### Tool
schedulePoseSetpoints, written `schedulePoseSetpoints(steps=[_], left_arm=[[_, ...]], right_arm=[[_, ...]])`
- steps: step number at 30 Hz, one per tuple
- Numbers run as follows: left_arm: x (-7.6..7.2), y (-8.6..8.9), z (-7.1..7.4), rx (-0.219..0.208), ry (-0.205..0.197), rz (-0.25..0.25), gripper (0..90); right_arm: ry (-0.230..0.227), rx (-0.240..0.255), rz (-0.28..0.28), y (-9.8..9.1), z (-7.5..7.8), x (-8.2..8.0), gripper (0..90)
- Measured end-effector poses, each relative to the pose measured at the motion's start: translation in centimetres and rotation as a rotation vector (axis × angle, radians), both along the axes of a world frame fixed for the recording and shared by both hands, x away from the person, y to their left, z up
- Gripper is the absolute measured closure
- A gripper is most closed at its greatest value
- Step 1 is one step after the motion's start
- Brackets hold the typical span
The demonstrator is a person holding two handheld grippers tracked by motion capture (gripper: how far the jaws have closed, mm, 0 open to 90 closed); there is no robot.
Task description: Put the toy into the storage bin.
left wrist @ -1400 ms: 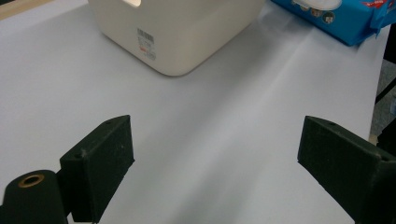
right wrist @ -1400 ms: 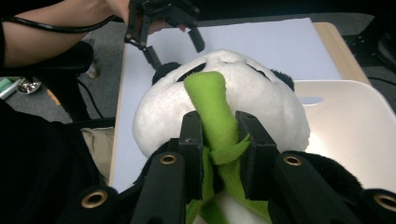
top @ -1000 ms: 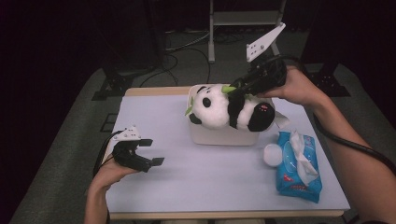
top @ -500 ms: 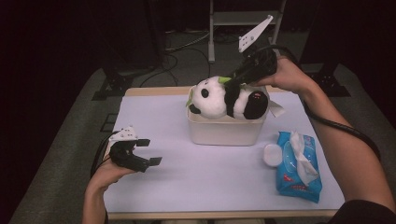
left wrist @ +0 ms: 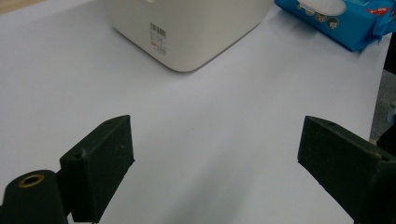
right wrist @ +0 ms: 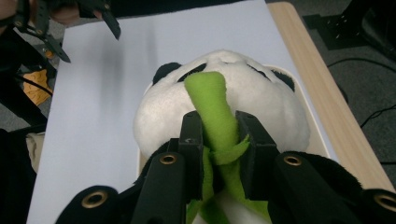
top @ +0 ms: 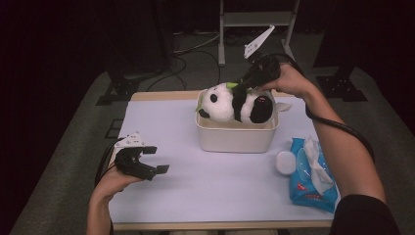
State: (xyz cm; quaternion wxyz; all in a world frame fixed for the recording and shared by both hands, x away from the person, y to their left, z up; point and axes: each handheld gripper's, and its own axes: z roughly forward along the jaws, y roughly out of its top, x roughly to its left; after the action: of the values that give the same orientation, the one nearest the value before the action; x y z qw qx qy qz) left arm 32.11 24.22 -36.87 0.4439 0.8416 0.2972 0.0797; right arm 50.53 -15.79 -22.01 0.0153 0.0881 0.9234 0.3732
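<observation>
panda plush (top: 234, 103) being lowered into the cream bin (top: 236, 135) by its green bamboo piece.

the right gripper (right wrist: 219, 133) is clamped on the green bamboo stalk (right wrist: 212, 105), with the plush resting across the bin's rim near the table's far edge; the next move likely calls for settling it lower, then parting the jaws. the left gripper (top: 155, 159) idles with jaws wide and empty over the white table (top: 195, 186). the right gripper view reveals the pinch point on the stalk; the high view adds the blue wipes pack (top: 313, 174) beside the bin.
</observation>
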Motion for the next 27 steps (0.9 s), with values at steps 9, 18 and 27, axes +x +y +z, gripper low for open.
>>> schedulePoseSetpoints(steps=[9, 18, 27], left_arm=[[-0.1, 0.2, 0.2, 0.000, -0.004, 0.003, 9.7], [-0.1, -0.1, 0.2, 0.000, -0.002, -0.005, 9.7], [-0.1, -0.4, 0.2, 0.008, -0.004, -0.014, 9.7]], right_arm=[[0.043, -0.029, -0.003, 1.1, -3.1, 1.4, 72.7], [0.088, -0.042, -0.008, 1.2, -6.0, 1.4, 72.5], [0.135, -0.111, -0.049, 1.3, -8.8, 1.2, 69.8]])
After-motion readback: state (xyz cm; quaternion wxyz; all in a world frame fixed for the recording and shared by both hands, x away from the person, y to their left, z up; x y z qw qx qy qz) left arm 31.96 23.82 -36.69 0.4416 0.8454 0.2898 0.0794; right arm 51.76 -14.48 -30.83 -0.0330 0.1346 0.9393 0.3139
